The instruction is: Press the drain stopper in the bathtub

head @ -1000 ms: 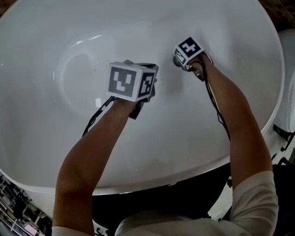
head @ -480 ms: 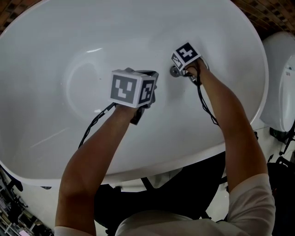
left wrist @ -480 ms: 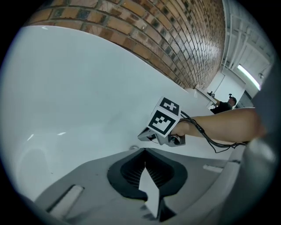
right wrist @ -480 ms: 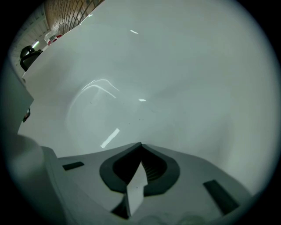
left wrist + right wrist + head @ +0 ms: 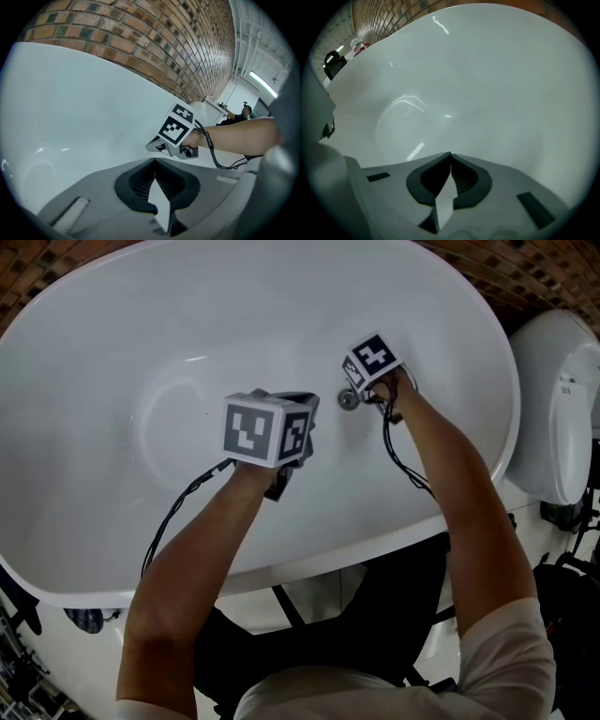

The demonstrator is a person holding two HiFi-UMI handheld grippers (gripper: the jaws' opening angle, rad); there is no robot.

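The white oval bathtub [image 5: 112, 343] fills the head view. Its chrome drain stopper [image 5: 349, 400] sits on the tub floor right of centre. My right gripper [image 5: 357, 388] points down at the stopper from just above it, and its marker cube hides the tips; whether they touch it I cannot tell. In the right gripper view the jaws are shut [image 5: 450, 153] on nothing, over bare tub floor, with the stopper hidden. My left gripper [image 5: 307, 403] hovers left of the stopper, shut [image 5: 154, 160] and empty. The right gripper [image 5: 176, 131] shows in the left gripper view.
A white fixture [image 5: 555, 409] stands right of the tub. A brick wall [image 5: 154, 37] runs behind it. The tub's near rim [image 5: 309, 563] lies under my forearms, with dark frame legs [image 5: 286, 606] below. A person [image 5: 243, 112] stands in the far background.
The head view has pulled back and shifted, so more of the tub rim and the fixture show. Both grippers keep their places, the right one still over the stopper.
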